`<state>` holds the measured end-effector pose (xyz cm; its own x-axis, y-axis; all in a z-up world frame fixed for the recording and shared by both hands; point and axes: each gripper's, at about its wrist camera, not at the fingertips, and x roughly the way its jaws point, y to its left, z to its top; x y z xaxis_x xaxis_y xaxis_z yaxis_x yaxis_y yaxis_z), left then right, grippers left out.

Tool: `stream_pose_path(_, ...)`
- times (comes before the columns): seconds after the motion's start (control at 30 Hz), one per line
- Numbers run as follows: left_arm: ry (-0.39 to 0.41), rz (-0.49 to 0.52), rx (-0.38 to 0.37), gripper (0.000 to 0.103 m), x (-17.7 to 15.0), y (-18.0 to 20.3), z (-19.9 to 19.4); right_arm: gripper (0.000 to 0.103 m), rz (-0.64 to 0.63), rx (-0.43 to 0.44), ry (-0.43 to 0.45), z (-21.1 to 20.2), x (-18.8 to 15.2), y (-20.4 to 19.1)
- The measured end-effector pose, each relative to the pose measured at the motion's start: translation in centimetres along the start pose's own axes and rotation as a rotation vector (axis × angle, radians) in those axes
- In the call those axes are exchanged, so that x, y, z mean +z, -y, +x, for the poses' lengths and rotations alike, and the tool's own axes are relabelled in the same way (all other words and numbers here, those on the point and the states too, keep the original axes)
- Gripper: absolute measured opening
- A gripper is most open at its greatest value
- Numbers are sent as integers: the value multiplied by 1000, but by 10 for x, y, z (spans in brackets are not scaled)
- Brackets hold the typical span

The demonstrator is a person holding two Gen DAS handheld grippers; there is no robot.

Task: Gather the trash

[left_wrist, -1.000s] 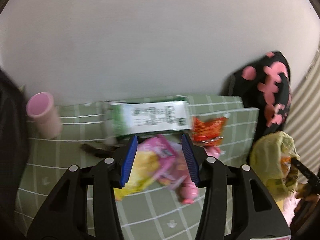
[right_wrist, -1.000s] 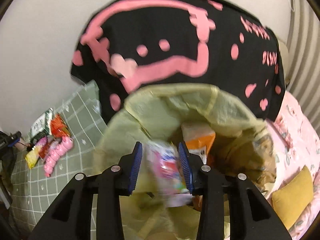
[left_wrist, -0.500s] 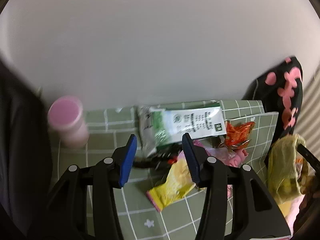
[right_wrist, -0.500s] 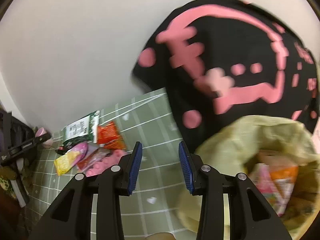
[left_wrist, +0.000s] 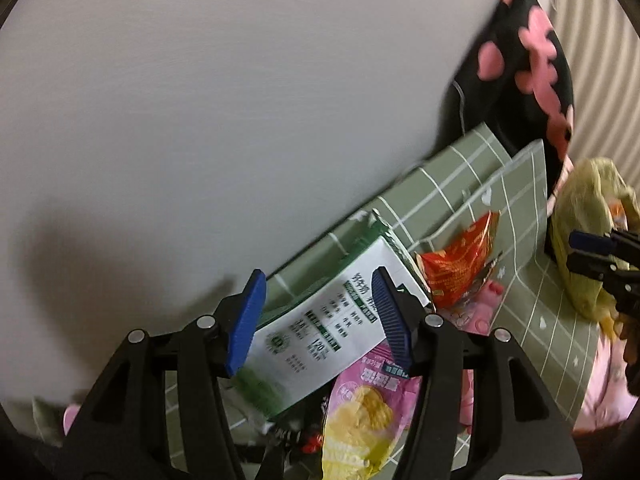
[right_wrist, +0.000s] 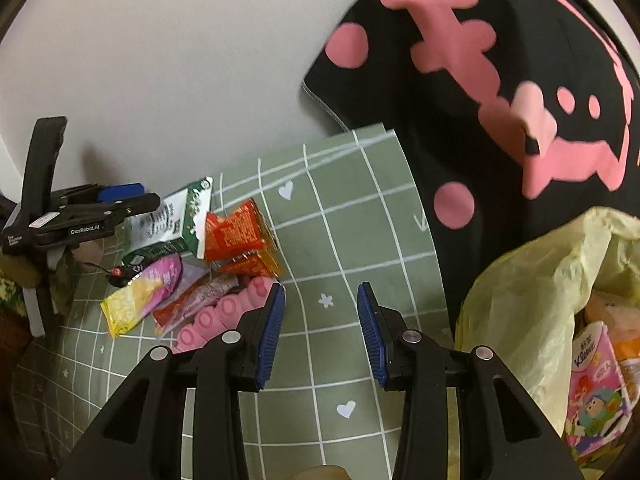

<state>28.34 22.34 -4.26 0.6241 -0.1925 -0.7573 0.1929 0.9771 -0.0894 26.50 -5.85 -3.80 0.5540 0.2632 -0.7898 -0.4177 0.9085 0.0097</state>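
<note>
A second ago my right gripper point(right_wrist: 321, 334) hung over the yellow bag point(right_wrist: 532, 304) with a pink packet between its pads; now it has swung out over the green checked cloth point(right_wrist: 352, 216), jaws apart and empty, and a pink packet point(right_wrist: 596, 388) lies inside the bag. My left gripper point(left_wrist: 318, 318) has rolled and slid across the pile, and its jaws are opening around the green-and-white carton point(left_wrist: 320, 332), which lies between the pads without being pressed.

The remaining trash sits in one heap on the cloth near the wall: the carton, a red snack wrapper point(right_wrist: 236, 232) just beside it, a pink-and-yellow chip bag point(right_wrist: 140, 300) partly under the carton, and a crumpled reddish wrapper point(right_wrist: 192, 300) against a row of pink foam rollers point(right_wrist: 216, 320). The bag stands well apart at the cloth's far end, below a black-and-pink pillow point(right_wrist: 500, 80).

I judge the risk to be in the overlap: closing on the carton at this tilt could pinch the chip bag with it, or catch only a corner so the carton slips on the way to the bag. My right gripper, heading for the same heap, could also collide with the left
</note>
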Motion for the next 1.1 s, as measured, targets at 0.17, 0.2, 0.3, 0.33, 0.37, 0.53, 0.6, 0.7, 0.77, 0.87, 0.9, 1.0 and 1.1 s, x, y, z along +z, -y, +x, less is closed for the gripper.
stream_pose_path(0.17,-40,8,-49,52,0,-1,19,36,20,-16,-26,4,-7,5)
stream_pose_path(0.2,-44,5,-55,53,0,-1,21,36,24,-19,-28,4,-8,6)
stream_pose_path(0.3,-59,-3,-74,55,-1,-3,24,36,28,-25,-29,4,-7,6)
stream_pose_path(0.33,-64,-11,-86,55,-3,-4,23,36,27,-27,-26,3,-6,6)
stream_pose_path(0.37,-71,-21,-100,55,-4,-4,22,36,27,-27,-23,3,-6,6)
stream_pose_path(0.53,-114,-43,-130,55,-22,-2,18,36,12,-30,-1,-2,-5,1)
stream_pose_path(0.6,-126,-55,-143,55,-32,1,14,36,4,-26,2,-3,-6,0)
stream_pose_path(0.7,-131,-77,-157,55,-46,6,6,36,-9,-14,7,-5,-8,-2)
stream_pose_path(0.77,-129,-87,-167,55,-54,10,0,36,-17,-7,13,-6,-8,-3)
stream_pose_path(0.87,-136,-77,-184,55,-61,24,-6,36,-26,8,16,-8,-12,-5)
stream_pose_path(0.9,-138,-64,-180,55,-64,30,-9,36,-28,10,14,-8,-14,-6)
stream_pose_path(1.0,-145,-30,-198,56,-68,43,-16,36,-19,20,11,-8,-20,-4)
stream_pose_path(1.1,-146,61,-176,56,-69,59,-27,36,-10,22,16,-14,-26,1)
